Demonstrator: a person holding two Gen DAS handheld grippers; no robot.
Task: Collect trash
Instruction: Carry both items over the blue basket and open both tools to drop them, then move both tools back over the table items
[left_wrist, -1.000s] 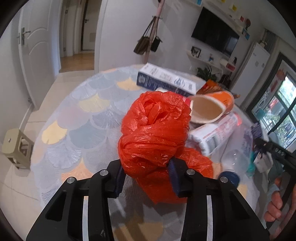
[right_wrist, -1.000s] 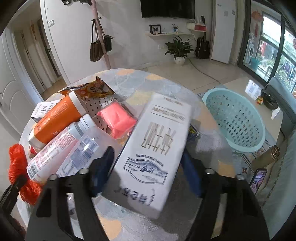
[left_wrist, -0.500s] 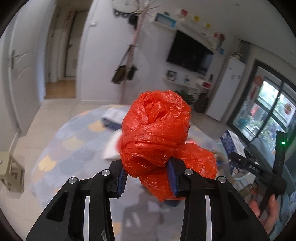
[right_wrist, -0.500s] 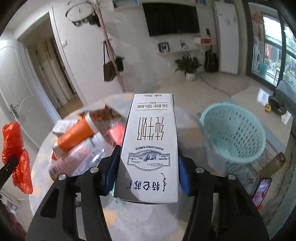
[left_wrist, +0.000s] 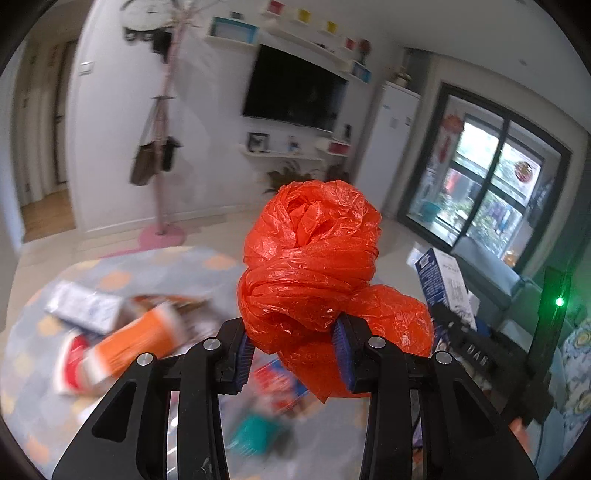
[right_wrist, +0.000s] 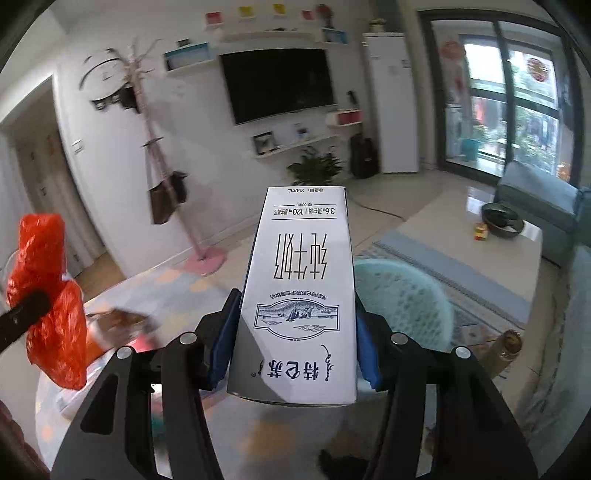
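In our left hand-held gripper (left_wrist: 293, 350) we have a knotted orange plastic bag (left_wrist: 312, 266), its blue pads pinching the twisted neck of the bag from both sides, so the jaws stand only partly apart and are closed on the plastic; the crumpled top of the bag rises above the fingers and a loose fold hangs down past the right pad. In our right hand-held gripper (right_wrist: 295, 350) we have a white milk carton (right_wrist: 301, 291) with blue print, gripped by its two long sides with the blue pads pressed flat against them; its jaws have just been closing onto the carton, which now sits square between them with its far end pointing away from us. Both things are lifted clear of the round bench (left_wrist: 44, 325), whose patterned cloth shows below and to the left. On the bench we see, blurred, an orange and white tube (left_wrist: 136, 339), a flat pale packet (left_wrist: 83, 306) beyond it and a small teal thing (left_wrist: 255, 432) near the front edge; we cannot tell more about them. In the right wrist view the orange bag (right_wrist: 51, 295) appears at the far left, held by a black finger of the left tool, and a pale green laundry basket (right_wrist: 406, 299) stands on the floor just behind the carton, partly hidden by it.
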